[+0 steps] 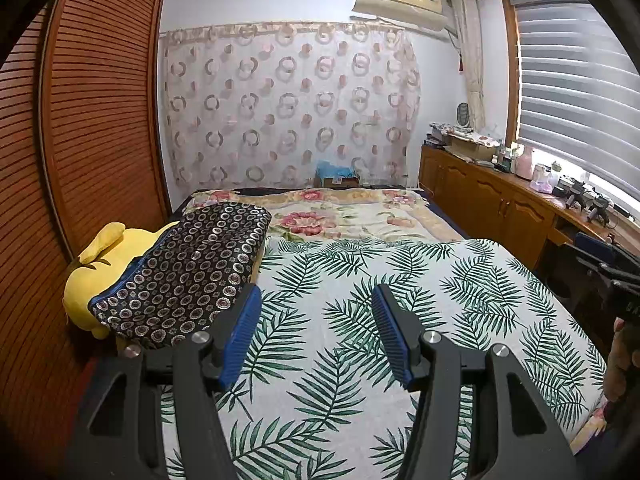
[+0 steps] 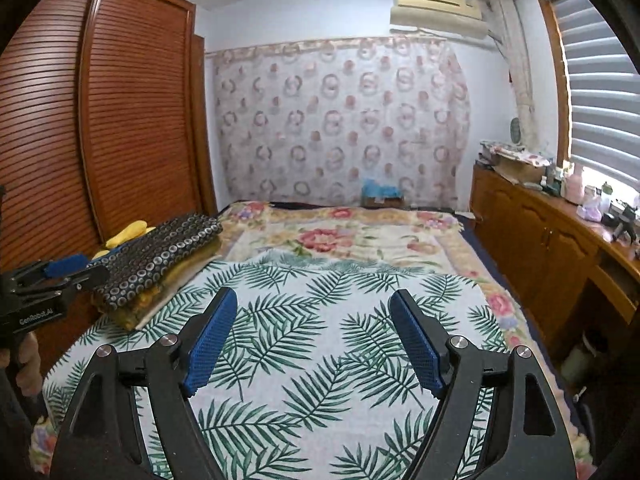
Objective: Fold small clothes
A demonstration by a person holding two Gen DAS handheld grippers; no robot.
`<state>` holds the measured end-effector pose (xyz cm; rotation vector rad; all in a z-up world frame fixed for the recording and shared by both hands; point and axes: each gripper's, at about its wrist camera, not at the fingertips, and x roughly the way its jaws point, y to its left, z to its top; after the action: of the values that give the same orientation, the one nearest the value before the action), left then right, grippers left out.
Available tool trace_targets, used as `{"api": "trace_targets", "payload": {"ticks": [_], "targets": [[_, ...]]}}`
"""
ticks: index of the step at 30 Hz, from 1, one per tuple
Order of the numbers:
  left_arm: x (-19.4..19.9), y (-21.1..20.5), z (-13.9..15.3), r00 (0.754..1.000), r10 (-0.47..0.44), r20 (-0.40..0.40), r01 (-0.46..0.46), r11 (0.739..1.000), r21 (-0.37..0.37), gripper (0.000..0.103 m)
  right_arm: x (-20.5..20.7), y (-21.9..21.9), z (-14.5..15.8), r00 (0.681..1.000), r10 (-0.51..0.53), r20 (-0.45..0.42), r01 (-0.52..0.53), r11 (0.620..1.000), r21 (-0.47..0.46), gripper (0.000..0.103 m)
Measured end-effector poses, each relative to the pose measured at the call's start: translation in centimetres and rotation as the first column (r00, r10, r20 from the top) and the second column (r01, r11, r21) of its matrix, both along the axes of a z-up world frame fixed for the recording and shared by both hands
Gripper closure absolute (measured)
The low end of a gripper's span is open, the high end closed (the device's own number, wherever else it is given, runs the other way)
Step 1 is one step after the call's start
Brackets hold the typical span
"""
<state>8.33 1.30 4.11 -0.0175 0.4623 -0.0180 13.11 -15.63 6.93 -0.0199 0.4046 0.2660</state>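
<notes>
Open bed middle, clutter at the left edge

The palm-leaf sheet (image 2: pixel 320 360) lies bare ahead of both grippers; 1 dark patterned folded pile (image 1: pixel 188 268) and a yellow plush toy (image 1: pixel 86 276) block the left; a wooden cabinet (image 2: pixel 540 236) flanks the right.

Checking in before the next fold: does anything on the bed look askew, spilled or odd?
Nothing spilled or damaged. The one oddity: no small garment lies on the leaf-print cloth. The only folded piece, a dark circle-print cloth, is stacked at the bed's left edge over a yellow plush toy. The left gripper and right gripper are open and empty.
</notes>
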Motion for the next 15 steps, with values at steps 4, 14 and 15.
{"api": "trace_targets", "payload": {"ticks": [4, 14, 15], "targets": [[-0.16, -0.05, 0.13, 1.0, 0.005, 0.008, -0.005, 1.0, 0.001, 0.046, -0.05, -0.24, -0.2, 1.0, -0.009, 0.0, 0.009, 1.0, 0.005, 0.022], [-0.42, -0.22, 0.14, 1.0, 0.009, 0.016, -0.009, 1.0, 0.011, 0.046, -0.16, -0.55, -0.53, 1.0, -0.014, -0.003, 0.014, 1.0, 0.004, 0.022], [-0.44, -0.21, 0.15, 1.0, 0.01, 0.016, -0.01, 1.0, 0.011, 0.046, -0.16, -0.59, -0.54, 1.0, -0.014, -0.003, 0.014, 1.0, 0.003, 0.022]]}}
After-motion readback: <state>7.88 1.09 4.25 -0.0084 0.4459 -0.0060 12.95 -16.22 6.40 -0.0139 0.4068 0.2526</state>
